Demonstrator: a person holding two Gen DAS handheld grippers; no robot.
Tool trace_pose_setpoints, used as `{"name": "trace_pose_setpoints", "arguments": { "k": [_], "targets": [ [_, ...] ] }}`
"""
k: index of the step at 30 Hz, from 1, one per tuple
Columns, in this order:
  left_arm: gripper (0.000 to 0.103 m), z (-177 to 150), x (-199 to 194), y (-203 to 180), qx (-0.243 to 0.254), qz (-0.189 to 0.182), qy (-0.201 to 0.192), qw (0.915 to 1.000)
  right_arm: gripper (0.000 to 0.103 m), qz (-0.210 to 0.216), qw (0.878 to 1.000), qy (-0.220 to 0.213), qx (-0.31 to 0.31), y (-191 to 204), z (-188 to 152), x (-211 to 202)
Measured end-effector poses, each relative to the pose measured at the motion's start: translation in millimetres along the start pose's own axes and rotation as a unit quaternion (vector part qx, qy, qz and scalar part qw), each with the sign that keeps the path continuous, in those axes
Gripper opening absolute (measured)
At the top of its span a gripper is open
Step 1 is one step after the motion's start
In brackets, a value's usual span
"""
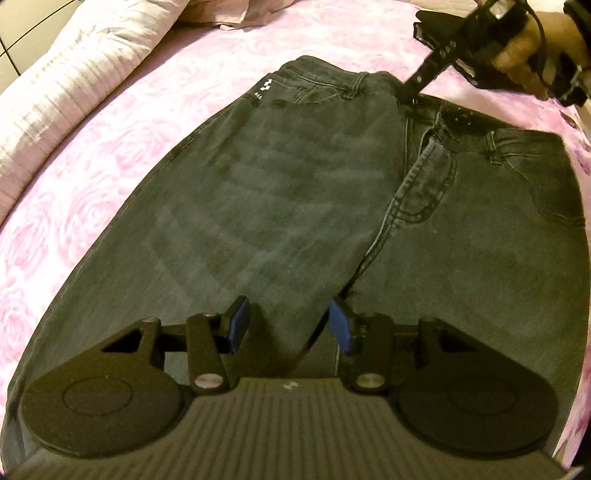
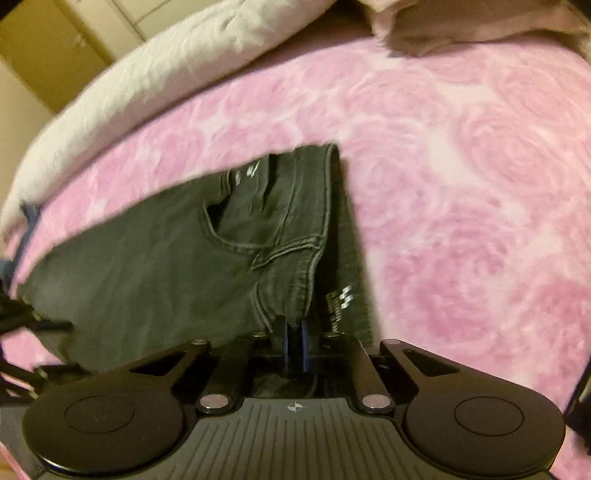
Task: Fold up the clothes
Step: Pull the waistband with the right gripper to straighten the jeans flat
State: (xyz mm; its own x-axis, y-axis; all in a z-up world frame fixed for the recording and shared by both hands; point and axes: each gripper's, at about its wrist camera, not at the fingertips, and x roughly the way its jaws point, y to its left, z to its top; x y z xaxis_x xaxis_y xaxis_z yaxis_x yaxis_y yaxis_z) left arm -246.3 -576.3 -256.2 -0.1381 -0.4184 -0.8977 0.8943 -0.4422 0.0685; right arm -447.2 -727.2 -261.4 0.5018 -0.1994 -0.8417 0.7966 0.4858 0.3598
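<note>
While we hold a pair of tongs in each hand, the bed [image 1: 122, 122] fills both views, covered by a pink rose-patterned blanket [image 2: 461, 177]. At its far edge, toward ten o'clock in each view, a pale quilted pillow [image 1: 70, 81] lies along the blanket, and a crumpled mauve cloth [image 2: 461, 26] sits at twelve o'clock in the right wrist view.

Dark grey jeans [image 1: 280, 192] lie spread flat on the blanket, taking up the middle of the left wrist view, waistband at twelve o'clock and legs running down toward six. One half is laid partly over the other, so the fly seam shows at about two o'clock of the garment's middle.

Our left tongs [image 1: 288, 325] hover low at six o'clock of that view, jaws partly apart, blue pads just above the denim near the crotch; we cannot tell whether the pads touch the cloth, and they grip nothing.

Our right tongs [image 2: 294, 332] have their jaws drawn nearly together, pinching the waistband edge of the jeans at six o'clock of the right wrist view. From the left wrist camera the same tongs reach in from one o'clock, tips on the waistband, with a hand [image 1: 528, 48] around the handle.

Small white marks [image 1: 266, 86] are printed near the waistband at eleven o'clock.
</note>
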Motion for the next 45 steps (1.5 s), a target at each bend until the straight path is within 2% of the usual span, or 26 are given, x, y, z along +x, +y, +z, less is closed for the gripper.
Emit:
{"name": "trace_pose_setpoints", "arguments": {
  "k": [2,5,10,11,12,15,19,21,23,29,30,34,38,41,43,45],
  "targets": [
    [0.042,2.4,5.5,-2.0,0.001,-0.002,0.004,1.0000,0.005,-0.005,0.999,0.016,-0.035,2.3,-4.1,3.0],
    [0.043,2.2,9.8,-3.1,0.003,-0.001,0.012,0.9999,0.010,-0.003,1.000,0.020,-0.023,-4.1,-7.9,1.2],
    [0.043,2.6,3.0,-1.3,-0.006,-0.005,0.010,0.9999,0.029,0.025,1.000,-0.001,0.004,-6.5,-20.3,-30.8],
    [0.043,1.6,1.7,-0.5,-0.008,-0.005,0.011,0.9999,0.038,0.024,1.000,0.012,-0.003,-3.7,-26.3,-32.4],
    [0.043,-0.2,0.4,0.2,-0.010,-0.006,0.011,0.9999,0.042,0.023,0.999,0.025,-0.010,-0.9,-32.4,-34.0],
    [0.044,-4.2,-1.1,1.1,-0.019,-0.006,0.015,0.9997,0.043,0.011,0.997,0.067,-0.028,3.0,-51.0,-27.9],
    [0.044,-4.2,-1.2,-2.1,-0.016,-0.004,0.017,0.9997,0.042,0.021,0.997,0.071,0.001,-1.3,-57.7,-16.6],
    [0.044,-3.6,-1.3,-2.5,-0.016,-0.005,0.017,0.9997,0.016,0.020,0.997,0.076,0.001,-1.1,-59.5,-12.6],
    [0.044,-3.6,-2.3,-3.3,-0.015,-0.005,0.018,0.9997,0.010,0.022,0.997,0.076,0.008,-4.0,-59.4,-18.5],
    [0.044,-4.5,-7.4,-4.4,-0.012,-0.004,0.008,0.9999,0.007,0.015,0.998,-0.001,-0.062,31.0,-58.5,-80.3],
    [0.044,-4.5,-7.5,-4.1,-0.014,-0.002,0.007,0.9999,0.007,0.011,0.997,-0.014,-0.077,38.3,-56.1,-86.4],
    [0.044,-5.7,-2.8,0.4,-0.031,0.004,0.008,0.9995,0.007,0.000,0.996,-0.024,-0.083,37.4,-43.7,-64.9],
    [0.044,-8.4,-5.4,1.9,-0.041,0.007,0.009,0.9991,0.008,-0.016,0.997,0.021,-0.068,15.5,-44.4,-16.6],
    [0.044,-13.5,-14.8,1.7,-0.043,0.013,0.011,0.9989,0.011,-0.020,0.998,0.033,-0.053,6.8,-50.7,-7.6],
    [0.044,-22.4,-25.1,5.1,-0.055,0.021,0.015,0.9982,0.015,-0.027,0.998,0.030,-0.049,7.2,-51.5,-16.2],
    [0.044,-36.4,-36.4,10.5,-0.074,0.032,0.024,0.9965,0.035,-0.044,0.997,0.025,-0.053,11.4,-51.3,-27.8]
  ]
}}
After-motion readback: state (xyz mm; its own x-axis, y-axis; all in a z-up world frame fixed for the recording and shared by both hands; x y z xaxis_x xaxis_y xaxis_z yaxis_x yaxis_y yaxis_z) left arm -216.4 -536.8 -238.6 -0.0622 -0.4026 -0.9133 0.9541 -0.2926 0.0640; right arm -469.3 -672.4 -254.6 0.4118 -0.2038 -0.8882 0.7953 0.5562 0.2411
